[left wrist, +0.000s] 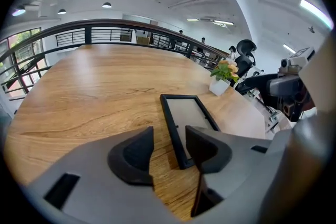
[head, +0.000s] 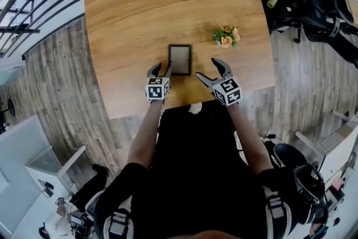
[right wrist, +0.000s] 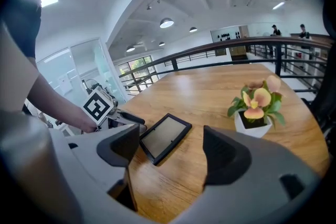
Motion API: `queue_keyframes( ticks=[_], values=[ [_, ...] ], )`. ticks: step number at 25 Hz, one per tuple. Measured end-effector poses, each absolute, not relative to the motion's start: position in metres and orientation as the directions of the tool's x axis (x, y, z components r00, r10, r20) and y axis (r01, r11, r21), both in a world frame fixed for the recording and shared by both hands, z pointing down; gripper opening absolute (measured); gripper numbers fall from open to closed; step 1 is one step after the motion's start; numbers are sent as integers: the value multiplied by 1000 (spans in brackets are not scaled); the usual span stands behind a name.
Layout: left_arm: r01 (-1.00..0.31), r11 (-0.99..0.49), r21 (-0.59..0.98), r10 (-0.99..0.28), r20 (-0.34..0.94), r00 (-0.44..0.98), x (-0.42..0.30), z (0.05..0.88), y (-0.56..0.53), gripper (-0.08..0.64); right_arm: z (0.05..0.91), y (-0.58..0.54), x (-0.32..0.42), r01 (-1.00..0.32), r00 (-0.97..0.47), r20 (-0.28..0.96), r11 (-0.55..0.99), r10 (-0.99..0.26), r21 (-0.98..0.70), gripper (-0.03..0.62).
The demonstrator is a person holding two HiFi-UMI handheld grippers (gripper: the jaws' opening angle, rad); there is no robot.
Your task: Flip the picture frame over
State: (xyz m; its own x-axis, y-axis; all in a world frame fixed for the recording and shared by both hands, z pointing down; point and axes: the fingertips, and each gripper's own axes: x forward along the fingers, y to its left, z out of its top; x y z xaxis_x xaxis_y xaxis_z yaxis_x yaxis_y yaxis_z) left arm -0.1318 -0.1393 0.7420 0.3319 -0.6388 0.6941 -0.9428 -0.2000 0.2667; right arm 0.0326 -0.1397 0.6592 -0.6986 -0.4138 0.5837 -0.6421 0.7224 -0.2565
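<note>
On the wooden surface, toward its near edge, the following are recorded, largest first.

Item 1: picture frame, black-rimmed. It is laid flat, short side toward the person. Which face is up cannot be told. It is judged to be left flat because the flip is not yet begun.

Item 2: left hand-held gripper. It is angled down at the frame's near left corner, jaws apart. The low, slanted pose is judged to be an approach for pinching the rim so that one side can be lifted.

Item 3: right hand-held gripper. Jaws are spread wide with nothing between them. It is judged to be kept ready to steady or receive the frame.

Item 4: potted flower. It is set well behind the right hand-held gripper, clear of the work.

Location note: the frame's near left corner is seen between the left jaws, close against the right-hand one; contact cannot be confirmed. From the right hand-held gripper the frame lies just ahead and to its left, apart.
</note>
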Motion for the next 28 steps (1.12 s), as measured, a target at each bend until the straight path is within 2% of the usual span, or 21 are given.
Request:
queue_keyframes(
  ticks=[7,10,17,22,28],
  values=[
    [-941,-205,270,-621,708,338,-126,749,-139,212,666,-127,44,-647,-690,603,714,-400,-268,377],
    [-948,-185,258,-616,722,316,-128,754,-140,178,667,-128,46,-651,-698,596,699,-398,-296,375],
    [-948,-195,253,-598,735,319,-123,762,-139,155,667,-127,47,-647,-705,591,697,-393,-309,371],
    [-948,-204,243,-601,733,317,-117,760,-141,81,666,-128,48,-642,-715,583,691,-385,-332,366],
    [-950,-147,274,-600,739,306,-121,761,-141,67,667,-130,48,-642,-717,582,688,-384,-337,360]
  ],
)
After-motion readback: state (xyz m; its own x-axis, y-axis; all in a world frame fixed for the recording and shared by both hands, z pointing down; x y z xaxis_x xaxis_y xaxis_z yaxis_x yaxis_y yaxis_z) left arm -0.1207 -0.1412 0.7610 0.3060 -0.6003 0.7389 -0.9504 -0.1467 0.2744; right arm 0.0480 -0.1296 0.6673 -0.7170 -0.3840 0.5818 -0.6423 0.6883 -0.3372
